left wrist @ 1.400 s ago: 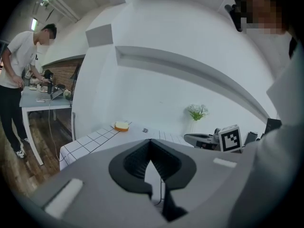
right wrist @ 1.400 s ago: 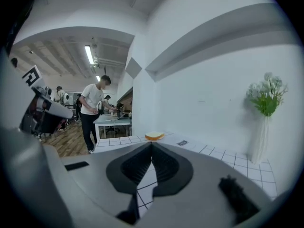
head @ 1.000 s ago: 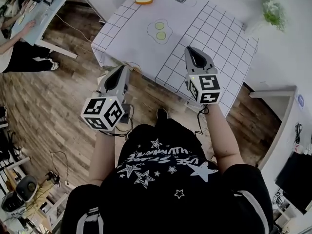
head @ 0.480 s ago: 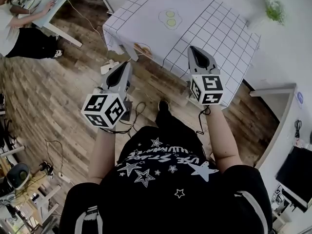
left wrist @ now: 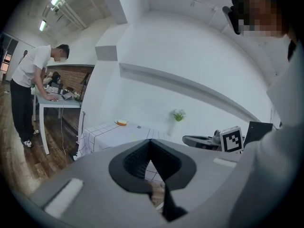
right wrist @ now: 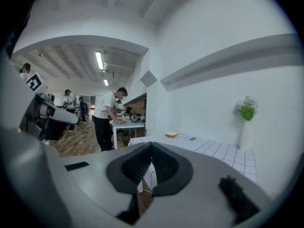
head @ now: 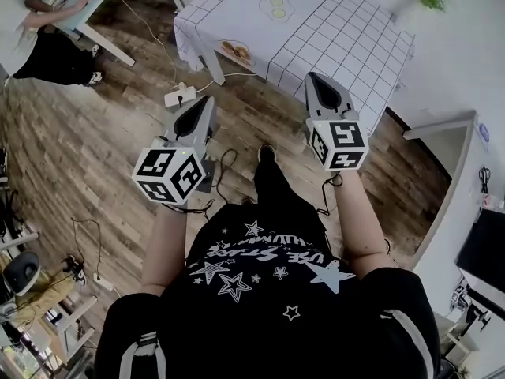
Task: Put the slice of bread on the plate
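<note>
The grey left gripper (head: 207, 101) and right gripper (head: 312, 77) hang empty, jaws closed. At twelve o'clock stands the white grid-clothed table (head: 339, 22); the tan-crusted bread slice (left wrist: 121, 122) lies near its far edge. Probably light, soft, crushable: pinch one crust edge gently.
</note>
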`<state>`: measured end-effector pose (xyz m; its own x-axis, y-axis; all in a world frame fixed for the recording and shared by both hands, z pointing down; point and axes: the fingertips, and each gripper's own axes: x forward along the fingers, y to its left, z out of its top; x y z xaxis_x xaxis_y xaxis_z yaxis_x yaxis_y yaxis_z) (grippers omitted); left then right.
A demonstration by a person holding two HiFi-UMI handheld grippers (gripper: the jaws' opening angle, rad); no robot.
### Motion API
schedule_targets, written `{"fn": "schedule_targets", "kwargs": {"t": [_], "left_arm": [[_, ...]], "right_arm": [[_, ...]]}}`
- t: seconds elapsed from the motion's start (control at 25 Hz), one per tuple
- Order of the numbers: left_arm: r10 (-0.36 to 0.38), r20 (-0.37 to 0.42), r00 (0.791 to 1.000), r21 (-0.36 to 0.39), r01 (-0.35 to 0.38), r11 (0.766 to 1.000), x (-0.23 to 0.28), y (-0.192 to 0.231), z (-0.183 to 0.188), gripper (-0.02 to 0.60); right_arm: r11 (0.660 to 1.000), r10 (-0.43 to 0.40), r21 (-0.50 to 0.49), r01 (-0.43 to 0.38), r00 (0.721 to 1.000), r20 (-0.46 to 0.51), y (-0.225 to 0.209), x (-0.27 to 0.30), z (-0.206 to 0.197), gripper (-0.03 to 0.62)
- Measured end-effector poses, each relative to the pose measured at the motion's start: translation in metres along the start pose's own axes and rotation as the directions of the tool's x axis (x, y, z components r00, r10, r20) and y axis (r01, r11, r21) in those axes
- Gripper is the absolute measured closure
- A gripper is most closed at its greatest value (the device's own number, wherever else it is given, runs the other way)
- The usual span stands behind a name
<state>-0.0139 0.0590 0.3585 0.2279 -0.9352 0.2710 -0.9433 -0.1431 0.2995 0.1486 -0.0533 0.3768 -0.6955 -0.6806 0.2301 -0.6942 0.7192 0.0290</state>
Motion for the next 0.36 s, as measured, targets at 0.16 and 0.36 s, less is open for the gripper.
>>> {"fn": "schedule_targets", "kwargs": {"t": [0.16, 0.36], "left_arm": [[-0.016, -0.004, 1.000, 0.007, 0.016, 1.000, -0.016, -0.011, -0.002, 0.572], [-0.034, 0.001, 0.999, 0.004, 0.034, 0.999, -0.067, -0.012, -0.017, 0.572]], "right_arm": [[1.000, -0.007, -0.002, 0.006, 1.000, -0.009, 0.012, -0.023, 0.000, 0.579], [1.000, -0.018, -0.012, 0.018, 1.000, -0.018, 0.059, -0.060, -0.006, 0.580]]}}
